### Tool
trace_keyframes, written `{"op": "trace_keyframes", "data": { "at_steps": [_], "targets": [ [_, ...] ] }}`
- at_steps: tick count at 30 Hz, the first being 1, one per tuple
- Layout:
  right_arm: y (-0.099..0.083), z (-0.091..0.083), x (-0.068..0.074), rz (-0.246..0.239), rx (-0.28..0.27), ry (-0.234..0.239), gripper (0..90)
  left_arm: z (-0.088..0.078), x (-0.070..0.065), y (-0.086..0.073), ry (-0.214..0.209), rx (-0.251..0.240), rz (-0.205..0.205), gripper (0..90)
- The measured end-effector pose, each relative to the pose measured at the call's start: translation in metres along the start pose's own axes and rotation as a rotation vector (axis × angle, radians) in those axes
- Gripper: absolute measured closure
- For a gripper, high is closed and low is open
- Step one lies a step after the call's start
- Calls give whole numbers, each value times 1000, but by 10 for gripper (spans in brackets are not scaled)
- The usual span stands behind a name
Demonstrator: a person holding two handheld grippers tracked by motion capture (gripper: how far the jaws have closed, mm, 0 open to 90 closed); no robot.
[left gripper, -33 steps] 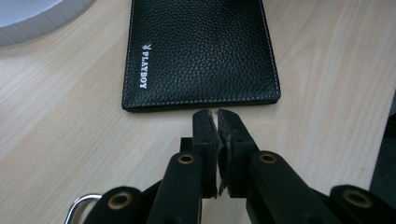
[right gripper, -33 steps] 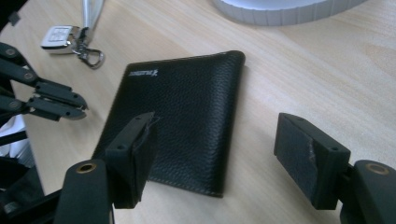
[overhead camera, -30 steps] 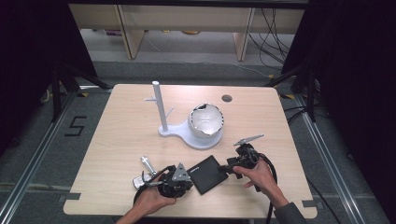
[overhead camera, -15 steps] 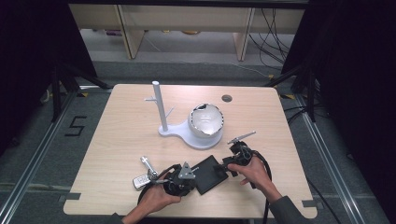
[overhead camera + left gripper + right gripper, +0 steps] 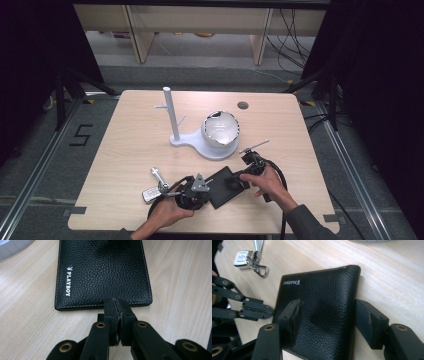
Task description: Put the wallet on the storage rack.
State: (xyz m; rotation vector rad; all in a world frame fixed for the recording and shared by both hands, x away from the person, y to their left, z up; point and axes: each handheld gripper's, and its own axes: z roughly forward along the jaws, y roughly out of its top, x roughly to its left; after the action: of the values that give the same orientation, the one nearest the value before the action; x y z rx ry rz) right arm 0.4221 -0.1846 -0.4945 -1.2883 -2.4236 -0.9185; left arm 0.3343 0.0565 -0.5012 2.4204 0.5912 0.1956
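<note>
A black leather wallet (image 5: 220, 187) (image 5: 102, 270) (image 5: 324, 302) lies flat near the table's front edge. My left gripper (image 5: 196, 189) (image 5: 117, 303) is shut, its tips touching the wallet's near edge with nothing between them. It also shows in the right gripper view as a shut left gripper (image 5: 270, 311) against the wallet's left side. My right gripper (image 5: 241, 177) (image 5: 328, 313) is open over the wallet. One of its fingers (image 5: 293, 315) rests on the leather and the other stands just beside the folded spine.
A bunch of keys with a silver fob (image 5: 154, 189) (image 5: 244, 258) lies left of the wallet. Behind it stands a white stand (image 5: 192, 141) with an upright pole (image 5: 170, 112) and a round white shell (image 5: 220, 127). A cable hole (image 5: 243, 105) sits at the back.
My right gripper has moved left onto the wallet. The left gripper has edged slightly toward the wallet's edge. The wallet itself has barely moved.
</note>
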Motion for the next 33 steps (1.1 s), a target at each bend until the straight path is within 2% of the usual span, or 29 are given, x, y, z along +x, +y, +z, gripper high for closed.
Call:
{"op": "trace_keyframes", "data": {
  "at_steps": [2, 4, 5, 7, 8, 9, 12, 15, 16, 17, 18, 19, 21, 22, 23, 24, 25, 26, 27, 29, 30, 32, 33],
  "targets": [
    [0, 0, -2, -4, -10, 28, 426, 0, -1, 0, 2, -2, 0, 868],
    [-1, -1, -2, 47, 5, 19, 453, 0, -1, 0, 2, -3, -2, 869],
    [-1, 0, -4, 33, -9, 24, 467, 2, -3, 0, 5, -28, -32, 869],
    [-1, -2, -3, 97, 17, 30, 477, 2, -3, 0, 6, -28, -27, 869],
    [-1, -2, -5, 87, 3, 40, 486, 2, -4, 0, 6, -30, -31, 869],
    [-2, 0, -7, 54, -19, 45, 495, 3, -4, 0, 6, -37, -34, 869],
    [-2, -2, -5, 95, 14, 67, 495, 2, -4, 0, 14, -27, -26, 870],
    [-2, -3, -5, 126, 21, 39, 514, 2, -4, 0, 15, -28, -22, 871],
    [-2, -2, -5, 133, 28, 48, 547, 2, -4, 0, 16, -21, -16, 871],
    [-2, -2, -6, 117, 25, 43, 562, 3, -4, 0, 15, -31, -25, 871],
    [-2, 0, -6, 114, 24, 59, 570, 2, -4, 0, 14, -28, -23, 871],
    [-2, -1, -5, 140, 49, 81, 577, 2, -4, 0, 14, -29, -24, 871],
    [-3, 1, -6, 125, 21, 102, 591, 2, -4, 0, 15, -24, -17, 871],
    [-3, -2, -3, 141, 22, 110, 603, 1, -3, 0, 14, -13, -3, 871],
    [-2, -3, -3, 126, 20, 105, 611, 1, -3, 0, 13, -14, -4, 871],
    [-2, -4, -2, 123, 20, 112, 622, 3, -4, 0, 11, -36, -26, 871],
    [-1, -5, -2, 117, 23, 115, 630, 2, -4, 0, 14, -29, -26, 872],
    [-1, -6, -1, 123, 22, 125, 641, 1, -3, 0, 14, -5, -2, 871],
    [0, -6, 0, 134, 24, 133, 652, 2, -5, 0, 20, -30, -18, 872],
    [0, -7, 1, 130, 27, 183, 683, 2, -4, 0, 17, -25, -10, 872],
    [1, -8, 3, 140, 19, 170, 692, 2, -4, 0, 24, -21, -9, 872],
    [2, -10, 5, 123, 30, 188, 714, 2, -5, 0, 20, -22, -7, 872],
    [2, -10, 6, 117, 22, 181, 725, 2, -6, 0, 19, -26, -14, 872]
  ]
}}
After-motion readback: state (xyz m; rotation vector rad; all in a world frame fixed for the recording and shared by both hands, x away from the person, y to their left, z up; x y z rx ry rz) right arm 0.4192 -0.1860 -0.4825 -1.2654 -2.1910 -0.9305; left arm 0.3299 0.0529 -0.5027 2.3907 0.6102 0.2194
